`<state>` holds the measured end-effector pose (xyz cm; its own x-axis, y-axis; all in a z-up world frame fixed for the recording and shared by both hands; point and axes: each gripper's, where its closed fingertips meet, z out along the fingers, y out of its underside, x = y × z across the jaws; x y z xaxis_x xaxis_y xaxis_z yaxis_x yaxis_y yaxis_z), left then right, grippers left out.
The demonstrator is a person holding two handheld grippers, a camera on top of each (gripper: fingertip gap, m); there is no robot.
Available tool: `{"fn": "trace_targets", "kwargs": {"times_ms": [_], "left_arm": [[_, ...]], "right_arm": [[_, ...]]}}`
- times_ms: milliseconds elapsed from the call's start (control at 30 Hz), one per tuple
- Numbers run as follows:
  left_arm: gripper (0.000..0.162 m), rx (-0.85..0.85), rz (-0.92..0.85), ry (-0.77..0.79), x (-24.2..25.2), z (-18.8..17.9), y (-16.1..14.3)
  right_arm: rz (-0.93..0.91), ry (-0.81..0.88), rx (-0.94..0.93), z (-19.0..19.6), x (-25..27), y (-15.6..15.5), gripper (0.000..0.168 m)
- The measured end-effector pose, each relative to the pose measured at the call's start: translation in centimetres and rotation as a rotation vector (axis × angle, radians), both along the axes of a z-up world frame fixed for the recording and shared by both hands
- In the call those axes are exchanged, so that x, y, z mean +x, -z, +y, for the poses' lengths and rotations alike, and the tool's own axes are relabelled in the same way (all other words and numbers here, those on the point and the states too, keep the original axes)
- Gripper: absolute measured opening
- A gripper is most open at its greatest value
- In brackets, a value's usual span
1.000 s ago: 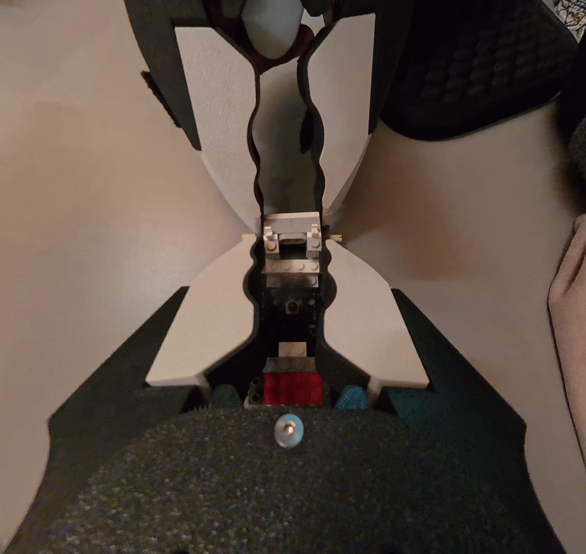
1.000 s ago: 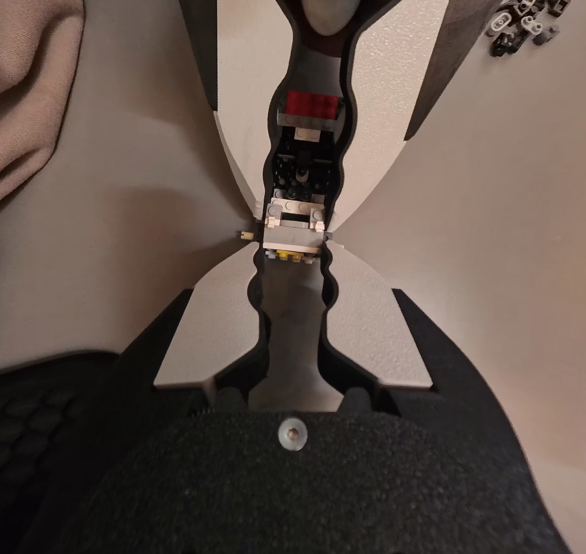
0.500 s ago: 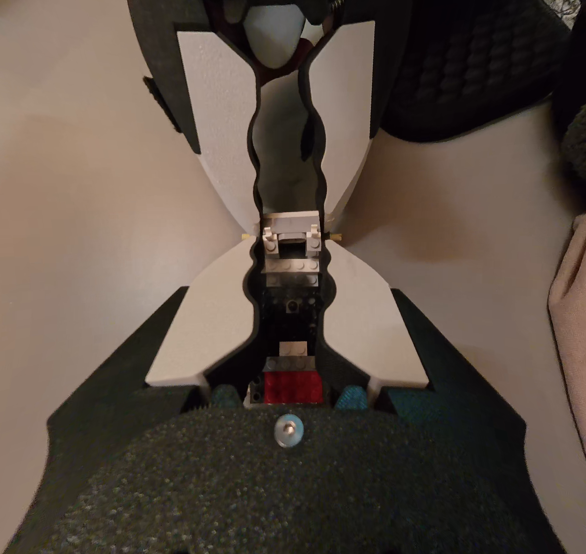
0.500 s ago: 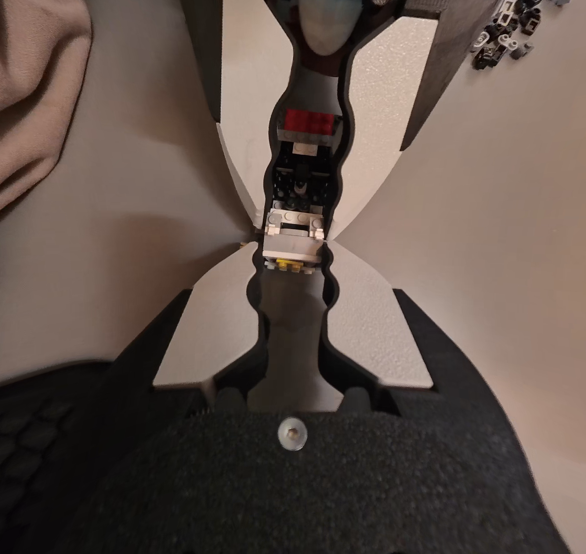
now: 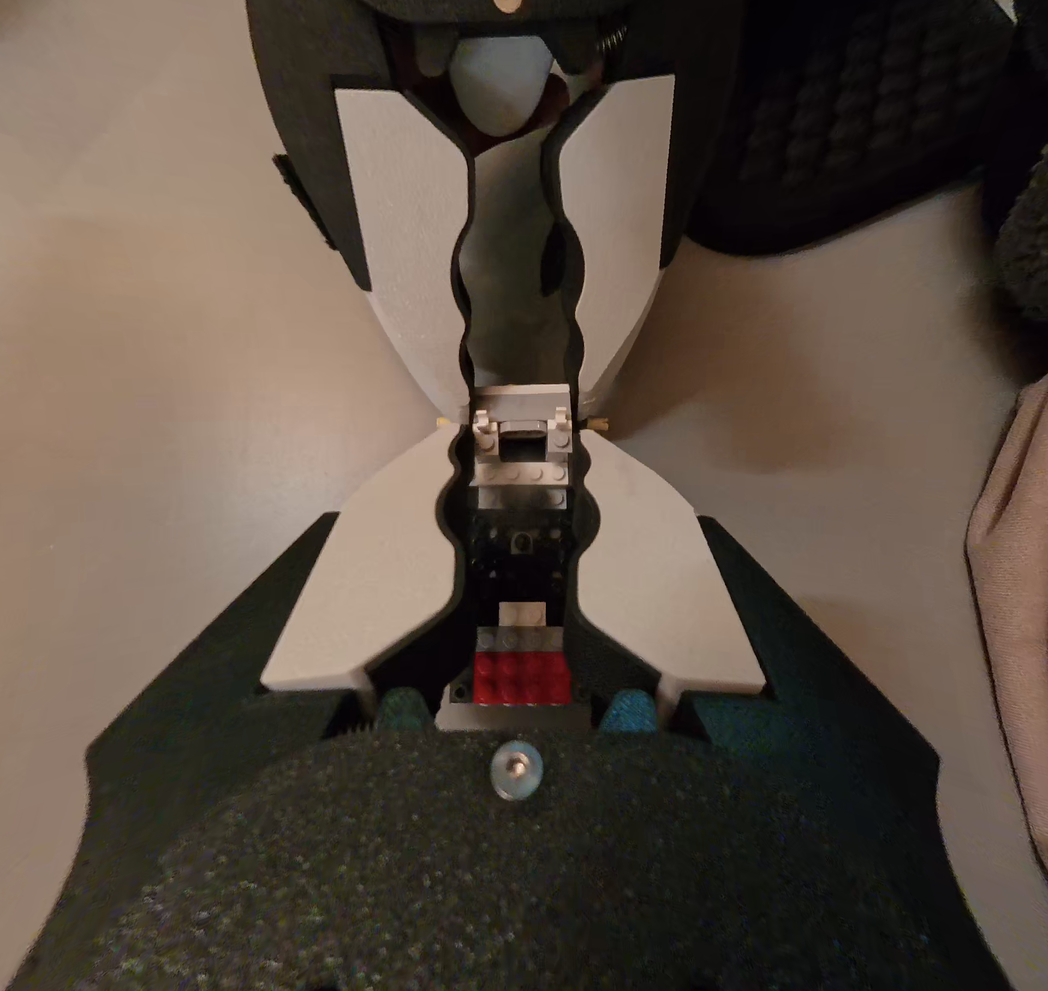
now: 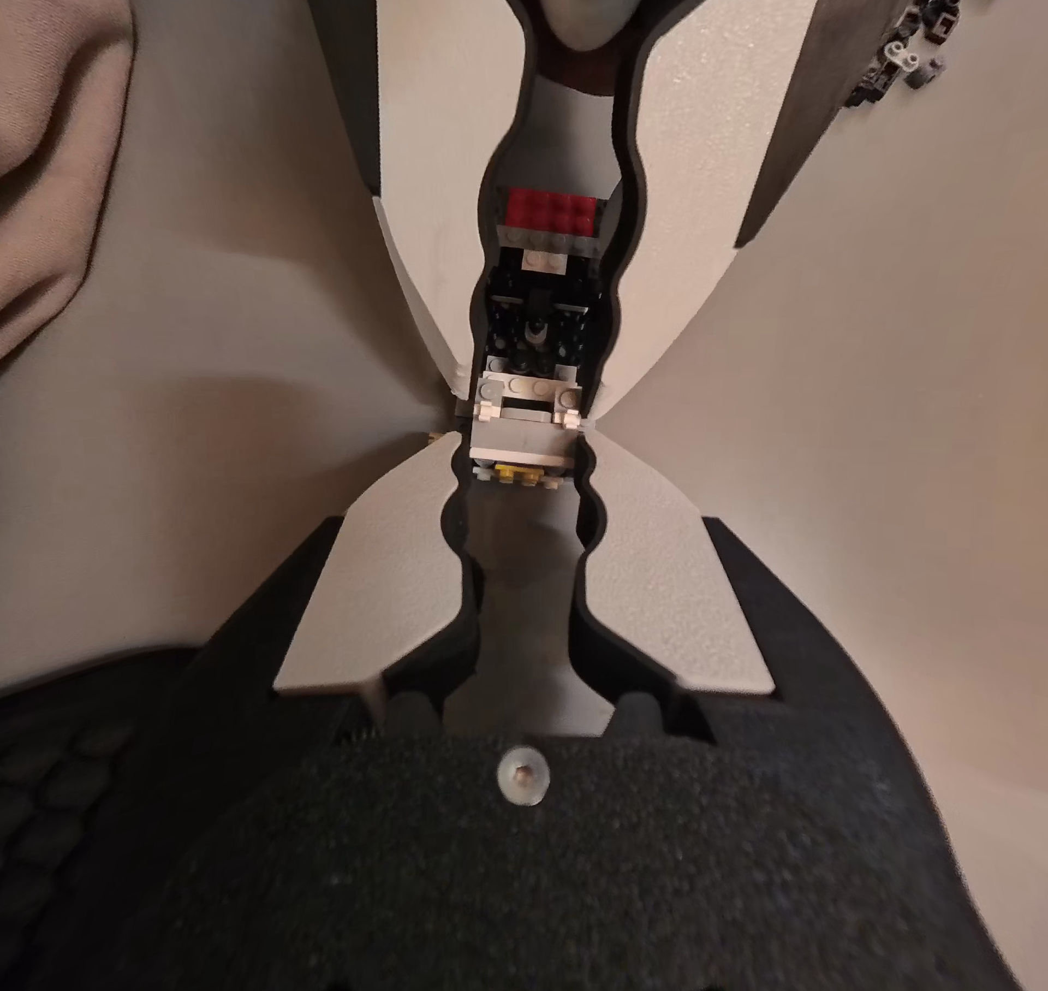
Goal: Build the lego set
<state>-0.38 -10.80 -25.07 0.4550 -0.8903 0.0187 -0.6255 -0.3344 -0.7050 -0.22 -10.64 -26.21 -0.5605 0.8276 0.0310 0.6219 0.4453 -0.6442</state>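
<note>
Beige tabletop – both grippers (left, right) clamp the lego model, its underside hidden

A home setting, probably a desk or table: a plain pale tabletop under warm lamplight, a black mesh chair seat at its edge, rumpled beige cloth, and loose toy bricks scattered nearby.

Long lego build, red-ended, held between claws
</note>
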Motion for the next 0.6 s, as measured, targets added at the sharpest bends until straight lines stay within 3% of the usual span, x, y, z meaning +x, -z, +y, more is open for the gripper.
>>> {"fn": "trace_targets", "kwargs": {"times_ms": [600], "left_arm": [[0.031, 0.019, 0.003, 0.006, 0.09, -0.21, -0.22]], "right_arm": [[-0.082, 0.029, 0.039, 0.18, 0.21, 0.0, 0.034]]}}
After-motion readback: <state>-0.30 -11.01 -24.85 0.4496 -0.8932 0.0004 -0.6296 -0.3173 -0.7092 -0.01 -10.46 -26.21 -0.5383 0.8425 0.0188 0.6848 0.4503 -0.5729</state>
